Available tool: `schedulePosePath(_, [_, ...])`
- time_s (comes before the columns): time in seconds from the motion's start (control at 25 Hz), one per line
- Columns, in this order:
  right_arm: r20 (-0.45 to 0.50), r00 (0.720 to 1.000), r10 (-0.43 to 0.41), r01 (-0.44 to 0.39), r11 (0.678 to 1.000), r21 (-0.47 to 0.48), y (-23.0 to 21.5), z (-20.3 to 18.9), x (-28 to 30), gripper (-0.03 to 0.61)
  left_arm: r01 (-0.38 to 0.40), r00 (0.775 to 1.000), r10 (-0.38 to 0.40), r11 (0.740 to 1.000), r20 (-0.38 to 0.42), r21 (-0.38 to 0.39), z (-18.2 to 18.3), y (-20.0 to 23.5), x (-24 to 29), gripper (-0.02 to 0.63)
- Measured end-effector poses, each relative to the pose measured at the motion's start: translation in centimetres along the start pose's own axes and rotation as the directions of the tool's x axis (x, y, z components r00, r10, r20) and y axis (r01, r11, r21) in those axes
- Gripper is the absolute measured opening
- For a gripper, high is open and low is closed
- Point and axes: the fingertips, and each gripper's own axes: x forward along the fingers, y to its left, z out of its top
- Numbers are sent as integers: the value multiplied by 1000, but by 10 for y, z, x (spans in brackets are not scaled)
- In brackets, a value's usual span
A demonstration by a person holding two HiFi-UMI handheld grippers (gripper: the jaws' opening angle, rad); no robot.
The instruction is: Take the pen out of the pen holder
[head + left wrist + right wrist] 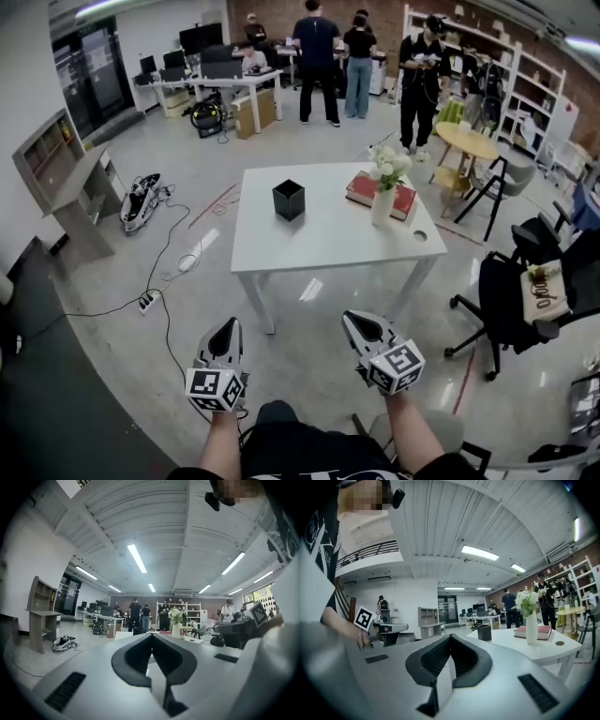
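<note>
A black square pen holder [289, 200] stands on the white table [319, 246], toward its far left; no pen shows above its rim. The holder also appears small and far off in the left gripper view [139, 630] and the right gripper view [484, 632]. My left gripper [226, 326] and right gripper [359, 321] hang level over the floor, well short of the table's near edge. Both have their jaws together with nothing between them, as seen in the left gripper view [152, 637] and the right gripper view [450, 637].
On the table also lie a red book [380, 194], a white vase of flowers [383, 202] and a small round object [419, 235]. A black office chair [511, 300] stands to the right, cables and a power strip [148, 300] lie on the floor to the left. People stand at the back.
</note>
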Motion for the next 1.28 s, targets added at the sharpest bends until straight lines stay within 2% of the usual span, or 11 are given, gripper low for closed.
schedulePosePath(0.12, [27,999,-32,31,999,23,-9,4,6,8,5,1000,-5,1000,-12,1,-4,3,7,-2])
schedulePosePath(0.28, [57,998,-27,24,998,60,-17,8,21,113,21,1000,-21,1000,-12,2,-6,6,21,-2])
schedulePosePath(0.36, [55,998,-25,21,997,70,-21,9,34,135,35,999,-35,999,-19,10,-9,9,32,-2])
schedulePosePath(0.84, [-13,999,-33,34,997,64,-60,-5,124,161,31,999,-33,999,-40,-41,-21,83,115,-2])
schedulePosePath(1.28, [-59,995,-74,80,992,96,-111,2,209,163,91,993,-94,995,-71,-51,-12,136,209,-2])
